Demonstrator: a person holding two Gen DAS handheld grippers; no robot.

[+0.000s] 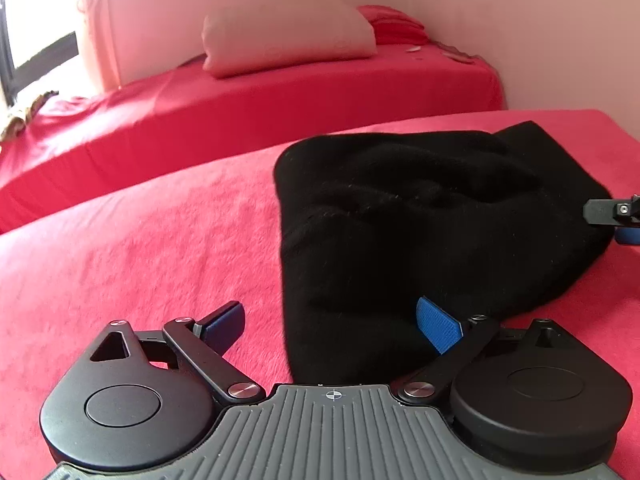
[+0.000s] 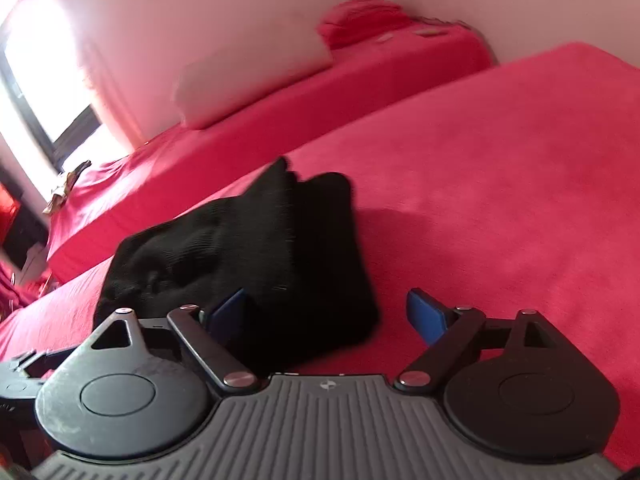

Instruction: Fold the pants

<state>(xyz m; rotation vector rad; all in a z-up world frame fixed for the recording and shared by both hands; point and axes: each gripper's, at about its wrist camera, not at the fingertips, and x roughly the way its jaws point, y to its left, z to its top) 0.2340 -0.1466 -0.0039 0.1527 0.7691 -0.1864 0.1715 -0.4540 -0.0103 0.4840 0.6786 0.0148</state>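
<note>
One pair of black knitted pants [image 1: 420,216], already folded into a thick bundle, lies on the near bed's fuzzy pink-red blanket [image 1: 140,240]. In the left wrist view, going left to right: bare blanket, then the bundle filling the middle and right, then one finger of the right gripper [image 1: 612,220] entering at the right edge, close beside the bundle's far right corner. The left gripper [image 1: 332,328] has its two blue-padded fingers [image 1: 438,324] spread wide, with nothing pinched; the bundle's near left edge lies between them, the right pad over black cloth, the left over blanket.

In the right wrist view the bundle sits left of centre, bare blanket to its right. The right gripper's two fingers also stand wide apart, empty, the bundle's near right corner between them.

Beyond are a second bed with a smooth red sheet [image 1: 248,108], carrying one pale pink folded pillow [image 1: 288,38] and one crumpled red cloth [image 1: 390,22].
</note>
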